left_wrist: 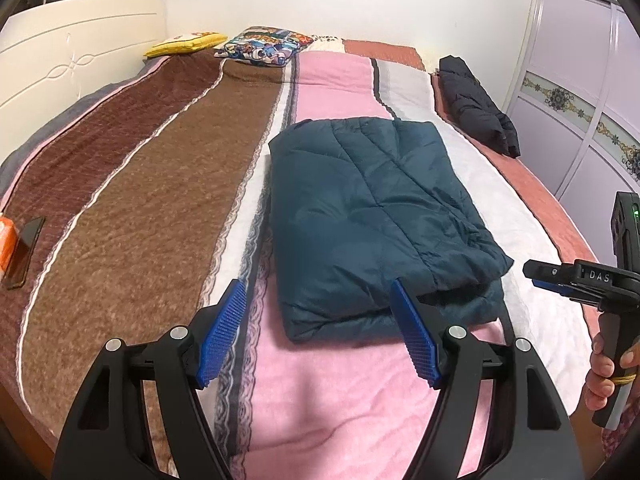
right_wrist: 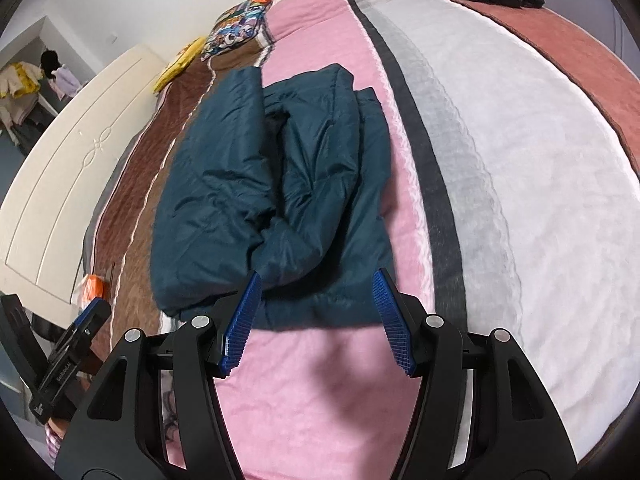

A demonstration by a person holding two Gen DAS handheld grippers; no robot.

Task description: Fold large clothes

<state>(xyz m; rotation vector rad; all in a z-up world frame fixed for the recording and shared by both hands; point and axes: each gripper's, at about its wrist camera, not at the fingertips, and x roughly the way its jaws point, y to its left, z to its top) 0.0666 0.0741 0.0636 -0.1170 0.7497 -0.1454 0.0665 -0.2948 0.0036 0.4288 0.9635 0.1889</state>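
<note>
A dark teal padded jacket (left_wrist: 372, 216) lies folded into a rough rectangle on the striped bedspread (left_wrist: 160, 184). It also shows in the right wrist view (right_wrist: 272, 196), with a sleeve or flap doubled over on top. My left gripper (left_wrist: 318, 300) is open and empty, hovering just in front of the jacket's near edge. My right gripper (right_wrist: 318, 292) is open and empty, right at the jacket's near hem. The right gripper also shows at the right edge of the left wrist view (left_wrist: 538, 276), off the jacket's right corner.
A black jacket (left_wrist: 476, 104) lies bunched at the bed's far right. Two pillows (left_wrist: 260, 48) sit at the far end. A phone (left_wrist: 24, 252) and an orange packet (left_wrist: 6, 244) lie at the left edge. A cream headboard (left_wrist: 72, 52) and a wardrobe (left_wrist: 580, 92) flank the bed.
</note>
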